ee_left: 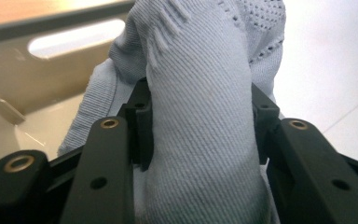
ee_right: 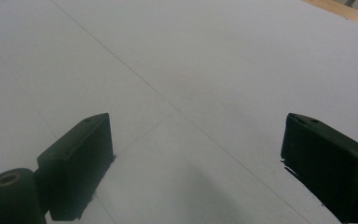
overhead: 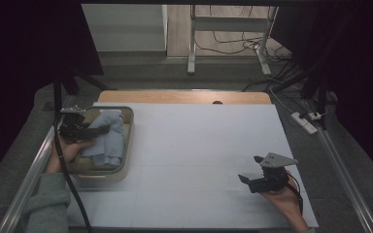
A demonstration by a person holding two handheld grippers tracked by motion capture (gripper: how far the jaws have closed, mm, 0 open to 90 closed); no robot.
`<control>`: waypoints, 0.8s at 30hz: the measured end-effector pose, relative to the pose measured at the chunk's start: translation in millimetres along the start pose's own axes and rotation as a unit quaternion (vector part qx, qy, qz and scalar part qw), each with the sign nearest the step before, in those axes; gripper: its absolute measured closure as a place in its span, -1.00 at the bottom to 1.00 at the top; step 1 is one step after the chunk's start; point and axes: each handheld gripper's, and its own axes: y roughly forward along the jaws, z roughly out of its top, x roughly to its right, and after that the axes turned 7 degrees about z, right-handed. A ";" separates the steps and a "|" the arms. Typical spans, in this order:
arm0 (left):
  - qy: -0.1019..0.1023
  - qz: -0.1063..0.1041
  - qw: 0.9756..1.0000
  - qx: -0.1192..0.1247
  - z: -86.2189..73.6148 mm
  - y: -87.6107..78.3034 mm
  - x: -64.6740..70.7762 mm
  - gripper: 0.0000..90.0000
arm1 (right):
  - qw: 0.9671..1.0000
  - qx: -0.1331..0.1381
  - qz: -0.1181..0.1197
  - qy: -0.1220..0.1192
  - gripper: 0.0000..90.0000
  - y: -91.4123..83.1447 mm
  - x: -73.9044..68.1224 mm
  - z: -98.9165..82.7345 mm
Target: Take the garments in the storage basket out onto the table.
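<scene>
Left hand-held gripper point(overhead: 102, 130): it is at the left side of the surface, over the tray, and it points to the right. In the left gripper view point(ee_left: 200, 135) its two black jaws are clamped on a fold of the cloth, one jaw on each side of it.
Right hand-held gripper point(overhead: 250, 169): it is at the near right part of the surface, with a grey three-cornered plate on top. Its jaws stand wide apart with nothing between them; the right gripper view point(ee_right: 196, 158) shows bare white surface between them.
Cloth point(overhead: 108, 137): light blue and knitted, with a ribbed part and a part with small holes. It lies in the tray, bunched, and one fold is between the left jaws.
Tray point(overhead: 128, 141): beige, with rounded corners and a slot handle in its wall point(ee_left: 74, 39). It stands on the left side of the surface.
Surface point(overhead: 199, 145): white, with thin seam lines; a wooden edge shows at the far side.
Hands: the left hand point(overhead: 70, 148) wears a grey-green sleeve; the right hand point(overhead: 284, 199) is at the near edge.
</scene>
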 end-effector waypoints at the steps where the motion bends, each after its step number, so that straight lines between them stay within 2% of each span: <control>1: 0.000 -0.001 1.000 0.003 0.1 -0.9 0.2 0.24 | 1.000 0.000 0.001 0.000 -0.81 0.0 -0.1 0.0; 16: -0.004 -0.009 0.999 0.047 3.8 -17.7 2.9 0.24 | 1.000 -0.001 -0.001 0.001 -0.81 0.2 0.1 -0.1; 24: -0.004 -0.015 0.998 0.062 5.2 -24.1 4.1 0.23 | 1.000 -0.002 -0.002 0.001 -0.81 0.3 0.2 -0.2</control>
